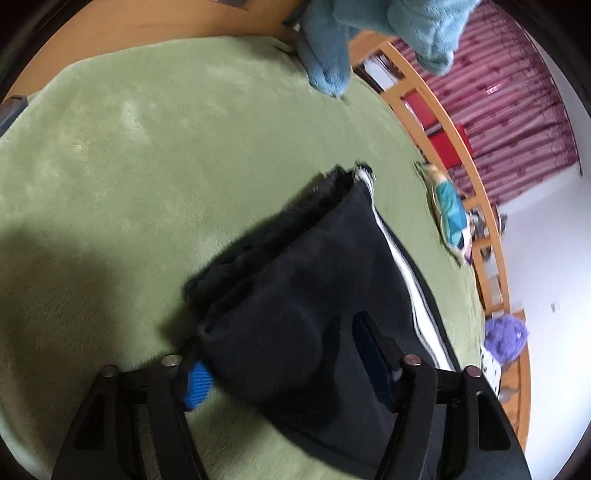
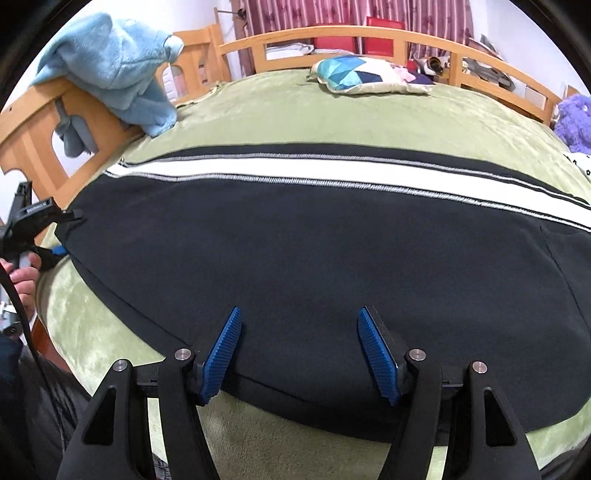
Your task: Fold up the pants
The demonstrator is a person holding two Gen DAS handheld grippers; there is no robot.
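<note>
Black fabric of the pants [image 2: 295,258] fills the near ground of the right wrist view, lying flat across a green blanket [image 2: 332,110] on the bed. Right tool [image 2: 300,354]: its two blue ribbed pads [image 2: 376,358] stand well apart, poised over the near edge of the pants with nothing between them. A white stripe [image 2: 295,173] with grey stitching runs the length of the garment along its far side.

Left tool [image 1: 284,358]: the left wrist view shows one end of the pants [image 1: 314,295] lying between its fingers, one blue pad [image 1: 198,384] partly under the cloth and the other finger on top of it. The fingers stand wide; whether they bear on the cloth cannot be told. In the right wrist view this tool [image 2: 61,232] sits at the left end of the pants, with the person's hand [image 2: 24,277] on its handle.

Further off, a light blue plush garment [image 2: 110,74] hangs over the wooden bed rail [image 2: 33,122] at the left. A cushion [image 2: 354,75] with a blue and teal pattern lies on the blanket near the far wooden rail [image 2: 351,35]. Red boxes [image 2: 384,44] and a striped maroon curtain [image 2: 332,13] are behind that rail. A purple plush toy [image 2: 574,118] sits at the far right edge.
</note>
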